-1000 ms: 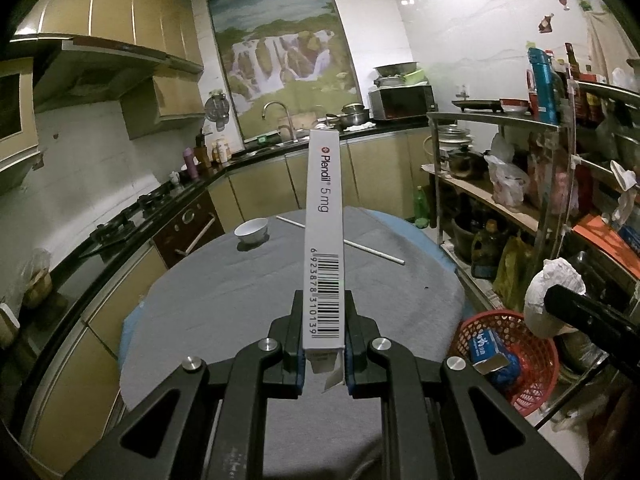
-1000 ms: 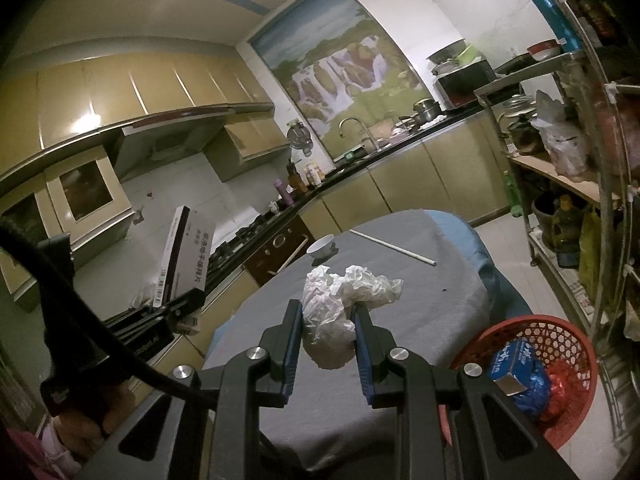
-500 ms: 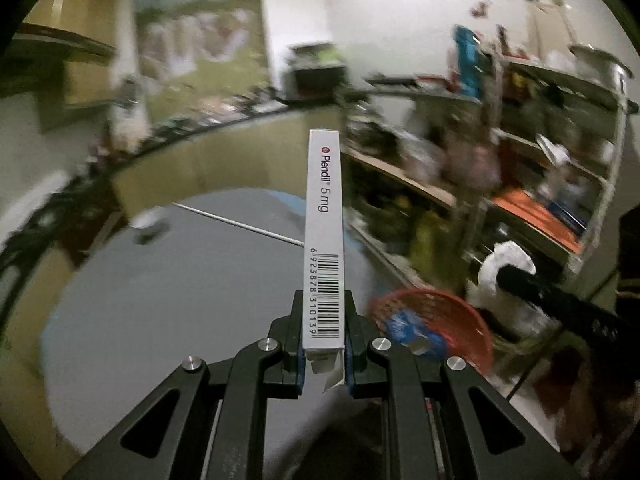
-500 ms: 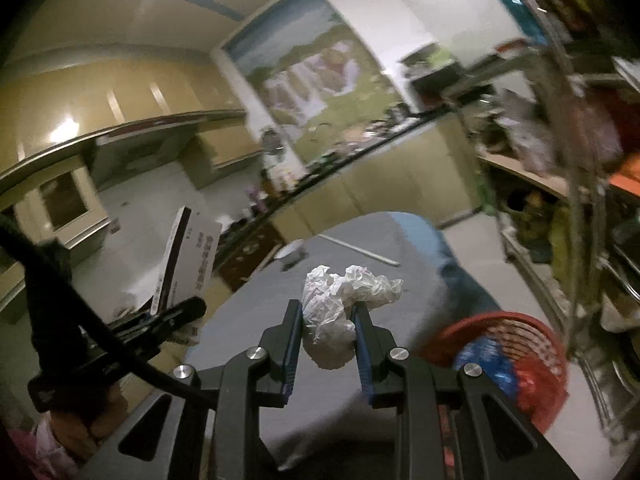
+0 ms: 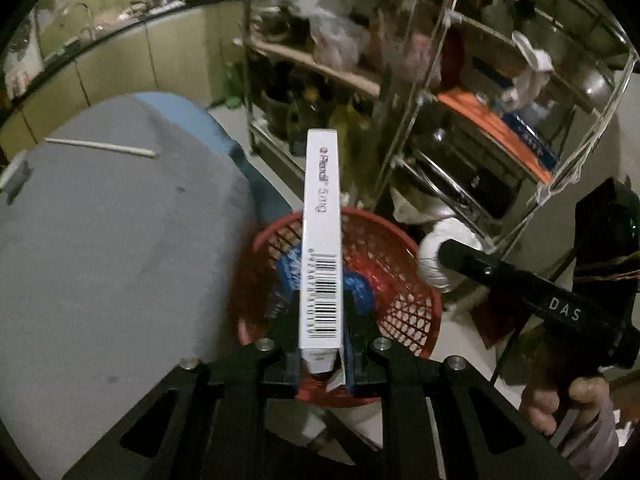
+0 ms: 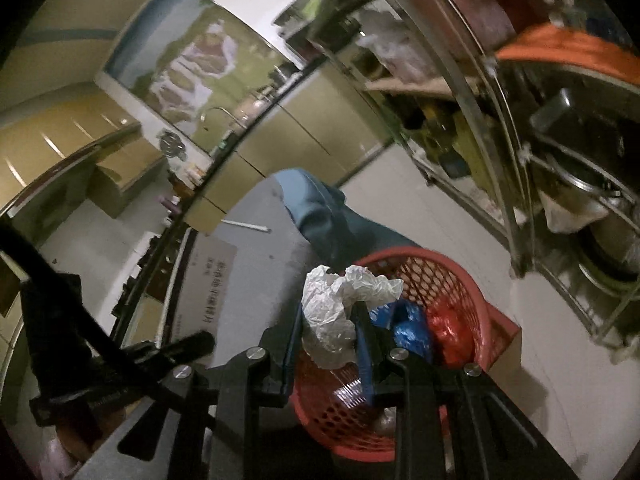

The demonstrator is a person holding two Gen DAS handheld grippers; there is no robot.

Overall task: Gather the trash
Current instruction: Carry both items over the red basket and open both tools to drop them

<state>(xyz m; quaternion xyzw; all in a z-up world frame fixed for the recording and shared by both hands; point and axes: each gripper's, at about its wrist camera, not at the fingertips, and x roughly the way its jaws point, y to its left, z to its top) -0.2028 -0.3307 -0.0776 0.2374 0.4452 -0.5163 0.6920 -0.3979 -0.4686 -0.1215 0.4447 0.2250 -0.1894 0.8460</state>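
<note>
Dim kitchen: olive cabinets, a waterfall mural on the far wall, a cluttered metal shelf rack (image 5: pixel 460 92) to one side. The round counter (image 5: pixel 100 260), under a grey cloth, ends right beside the red mesh basket (image 6: pixel 460 276), which stands on the floor off its edge.

Your left gripper (image 5: pixel 322 354) has its jaws closed on the bottom end of a white medicine carton (image 5: pixel 323 240), barcode up, the carton standing out over the basket's opening. Your right gripper (image 6: pixel 330 348) has its jaws pinched on a crumpled white paper wad (image 6: pixel 332 312), held above the near part of the basket.

Done so far, by the look of it: a blue wrapper (image 6: pixel 412 328) and something red (image 6: pixel 448 330) already lie in the basket. Both pieces you carry are over it but not yet dropped.

Left to do: let go of the carton and the wad. Then the counter. A long thin white stick (image 5: pixel 100 147) lies toward its far edge, well apart from the basket, and looks like the next pick. A pale object at the counter's far-left edge is too blurred to name.
</note>
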